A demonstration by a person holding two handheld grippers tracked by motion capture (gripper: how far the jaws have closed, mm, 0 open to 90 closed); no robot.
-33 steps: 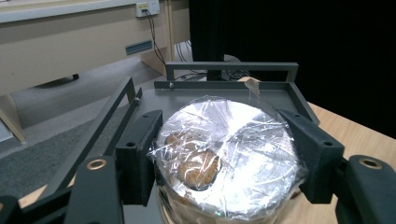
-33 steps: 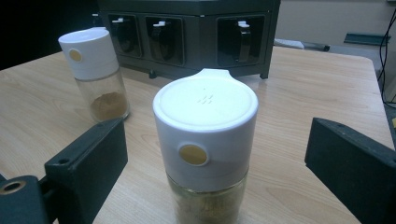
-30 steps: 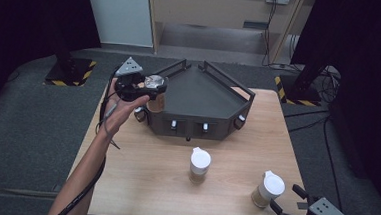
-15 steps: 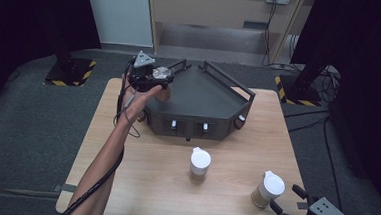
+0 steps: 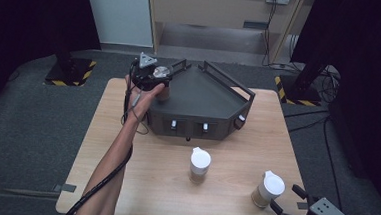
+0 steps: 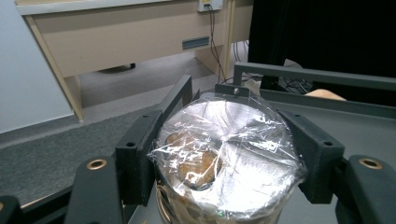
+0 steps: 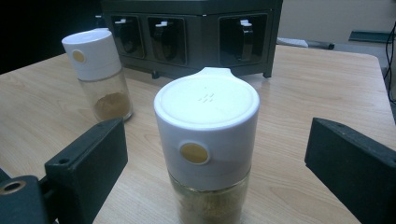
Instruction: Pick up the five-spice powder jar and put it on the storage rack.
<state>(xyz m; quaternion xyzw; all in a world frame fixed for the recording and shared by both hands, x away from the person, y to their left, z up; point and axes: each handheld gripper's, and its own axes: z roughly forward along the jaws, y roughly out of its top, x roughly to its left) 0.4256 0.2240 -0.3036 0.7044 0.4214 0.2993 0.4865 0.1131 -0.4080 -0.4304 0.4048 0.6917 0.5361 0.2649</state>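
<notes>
My left gripper is shut on a small jar whose top is sealed with crinkled clear film. Its black fingers press the jar from both sides. The jar is upright at the left corner of the dark rack's railed top; whether it rests there I cannot tell. At the table's front right, my right gripper is open. A white-lidded spice jar stands between its jaws, clear of both pads.
A second white-lidded spice jar stands on the wooden table in front of the rack. The rack's front has small compartments. The person's left forearm stretches across the table's left half. Black rails edge the rack top.
My left gripper has carried the film-covered jar to the right and a little down, from beside the rack to its top left corner. The right gripper has stayed put.
</notes>
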